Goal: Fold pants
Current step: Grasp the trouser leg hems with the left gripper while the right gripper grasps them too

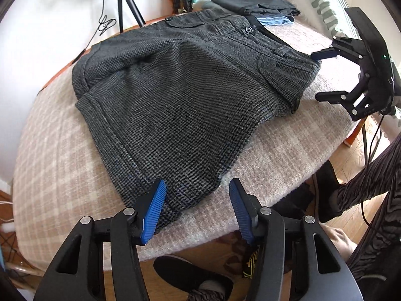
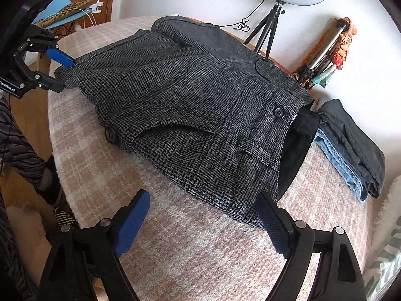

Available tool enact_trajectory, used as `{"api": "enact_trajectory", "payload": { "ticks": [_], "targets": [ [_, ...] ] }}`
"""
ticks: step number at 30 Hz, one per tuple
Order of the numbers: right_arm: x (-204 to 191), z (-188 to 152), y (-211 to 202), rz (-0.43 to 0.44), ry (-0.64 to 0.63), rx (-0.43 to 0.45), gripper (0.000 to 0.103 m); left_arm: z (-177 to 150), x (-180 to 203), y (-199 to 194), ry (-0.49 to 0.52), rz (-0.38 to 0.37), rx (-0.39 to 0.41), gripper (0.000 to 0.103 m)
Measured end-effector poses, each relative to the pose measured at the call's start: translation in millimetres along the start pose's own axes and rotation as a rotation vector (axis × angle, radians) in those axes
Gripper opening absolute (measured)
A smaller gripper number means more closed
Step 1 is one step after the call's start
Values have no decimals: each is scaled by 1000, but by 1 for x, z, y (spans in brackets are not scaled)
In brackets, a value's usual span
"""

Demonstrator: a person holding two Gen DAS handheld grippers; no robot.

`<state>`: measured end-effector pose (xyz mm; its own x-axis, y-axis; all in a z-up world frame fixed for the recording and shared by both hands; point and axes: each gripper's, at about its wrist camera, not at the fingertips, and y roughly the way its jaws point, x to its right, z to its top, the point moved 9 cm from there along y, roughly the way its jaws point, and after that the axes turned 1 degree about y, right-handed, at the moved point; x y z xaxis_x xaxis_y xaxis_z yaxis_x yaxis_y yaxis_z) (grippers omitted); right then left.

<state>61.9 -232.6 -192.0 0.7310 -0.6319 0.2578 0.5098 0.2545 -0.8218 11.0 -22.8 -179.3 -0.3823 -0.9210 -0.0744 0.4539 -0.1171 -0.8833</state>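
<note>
**Me:** Pants (image 1: 175, 95), dark grey houndstooth, lie folded into a thick bundle in the middle of the surface (image 1: 62, 175), which is covered by a pale pink checked blanket. The waistband with its buttons faces the far side in the left view.

**You:** Where are your tools?

**Me:** My left tool (image 1: 198, 210) hovers at the near corner of the bundle, its blue pads spread apart, nothing between them. My right tool (image 2: 203, 223) sits at the opposite edge, near the waistband end, also spread wide and empty. Neither one grips cloth.

**You:** What else is nearby?

**Me:** A stack of folded clothes (image 2: 351, 150), black over blue denim, sits just beside the waistband. A ring light on a tripod (image 2: 268, 25) stands behind the surface.

**You:** What could go wrong?

**Me:** I judge the bundle sits close to the near edge, so a careless pinch and drag could pull it over the side. The fabric is layered and thick; catching only the top layer would peel the fold open. A black lining sticks out at the waist and could snag a pad.
</note>
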Motion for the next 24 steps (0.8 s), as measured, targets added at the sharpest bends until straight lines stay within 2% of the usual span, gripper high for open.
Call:
{"api": "enact_trajectory", "payload": {
  "ticks": [4, 8, 11, 12, 14, 15, 16, 17, 19, 24],
  "targets": [
    [2, 4, 9, -26, -21, -4, 86, 4, -1, 5, -2, 37, 9, 51],
    [3, 12, 13, -70, -38, 16, 86, 8, -10, 10, 4, 84, 24, 41],
    [2, 18, 15, -124, -66, 34, 85, 9, -14, 13, -2, 82, 37, 34],
    [1, 19, 15, -130, -72, 37, 78, 10, -15, 13, -5, 81, 43, 31],
    [-5, 22, 16, -109, -82, 34, 54, 13, -17, 11, -15, 71, 56, 17],
    [-8, 23, 16, -96, -89, 26, 36, 14, -18, 9, -23, 67, 64, 15],
    [-11, 24, 17, -81, -89, 18, 28, 16, -20, 7, -32, 65, 72, 12],
    [-13, 26, 16, -78, -90, 17, 26, 18, -23, 5, -43, 60, 83, 9],
    [-13, 31, 11, -106, -105, 31, 15, 22, -28, -3, -63, 53, 110, 7],
    [6, 57, -25, -129, -6, 137, 11, 33, -37, -18, -62, 91, 184, 6]
  ]
}}
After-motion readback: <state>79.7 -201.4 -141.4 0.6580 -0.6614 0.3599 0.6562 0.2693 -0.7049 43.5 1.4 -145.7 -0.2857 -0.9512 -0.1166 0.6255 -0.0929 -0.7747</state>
